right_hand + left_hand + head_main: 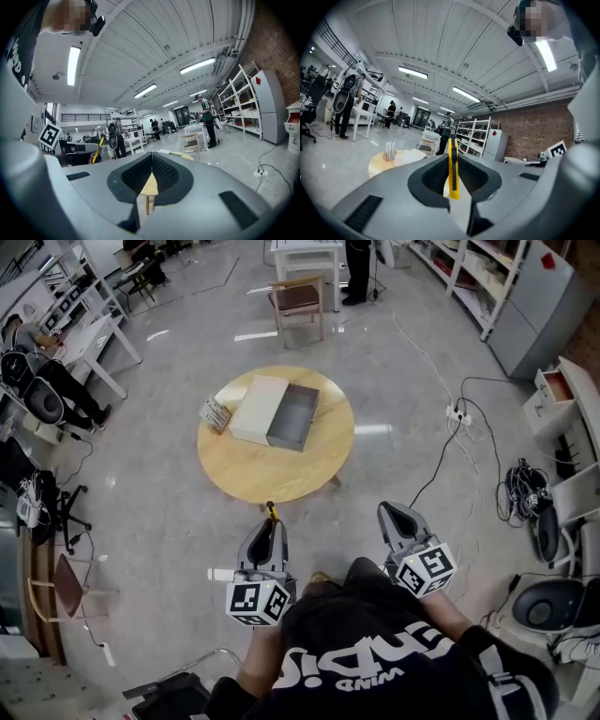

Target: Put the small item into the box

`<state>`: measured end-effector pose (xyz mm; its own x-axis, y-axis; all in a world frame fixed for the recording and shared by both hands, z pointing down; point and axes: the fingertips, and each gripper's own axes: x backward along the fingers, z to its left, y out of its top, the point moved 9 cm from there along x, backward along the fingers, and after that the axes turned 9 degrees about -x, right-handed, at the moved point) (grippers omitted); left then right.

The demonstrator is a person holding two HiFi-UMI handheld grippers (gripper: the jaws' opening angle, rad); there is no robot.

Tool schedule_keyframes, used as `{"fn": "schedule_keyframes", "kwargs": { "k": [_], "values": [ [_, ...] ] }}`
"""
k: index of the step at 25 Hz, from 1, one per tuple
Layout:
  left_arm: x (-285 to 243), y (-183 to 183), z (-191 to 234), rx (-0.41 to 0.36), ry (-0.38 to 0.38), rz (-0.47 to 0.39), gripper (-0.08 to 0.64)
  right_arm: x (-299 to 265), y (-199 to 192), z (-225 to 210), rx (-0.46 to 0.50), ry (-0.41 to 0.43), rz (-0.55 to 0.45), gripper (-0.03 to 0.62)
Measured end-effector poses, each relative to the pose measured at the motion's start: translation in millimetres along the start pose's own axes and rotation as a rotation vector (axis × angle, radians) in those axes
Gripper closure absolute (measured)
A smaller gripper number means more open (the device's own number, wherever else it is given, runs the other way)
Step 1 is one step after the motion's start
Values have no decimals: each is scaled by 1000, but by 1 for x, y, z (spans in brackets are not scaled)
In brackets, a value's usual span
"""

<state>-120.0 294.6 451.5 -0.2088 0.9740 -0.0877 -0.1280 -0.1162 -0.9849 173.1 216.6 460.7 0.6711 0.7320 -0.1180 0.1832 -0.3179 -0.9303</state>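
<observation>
A: Left gripper [270, 524], what did it hold?
B: Its jaws were clamped on a yellow cutter [453, 171], well short of the round table [281, 474]. Right gripper [151, 164] was pinched together, empty.
A: And the step?
B: Carrying, I'd judge. Next it needed to reach forward over the open grey box [294, 418] on that table before letting go.

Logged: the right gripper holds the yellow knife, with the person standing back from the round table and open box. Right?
Not quite: the left gripper holds the yellow knife, as the left gripper view shows. The right gripper is shut on nothing. The rest stands.
</observation>
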Motion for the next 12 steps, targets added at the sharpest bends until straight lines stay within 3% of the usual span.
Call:
{"fn": "schedule_keyframes", "kwargs": {
  "k": [6,12],
  "values": [
    [-5,1,16,-20,-21,5,492,1,-8,4,-17,-48,0,589],
    [-22,3,22,-29,-32,-3,492,-19,-7,-1,-17,-40,-1,589]
  ]
}}
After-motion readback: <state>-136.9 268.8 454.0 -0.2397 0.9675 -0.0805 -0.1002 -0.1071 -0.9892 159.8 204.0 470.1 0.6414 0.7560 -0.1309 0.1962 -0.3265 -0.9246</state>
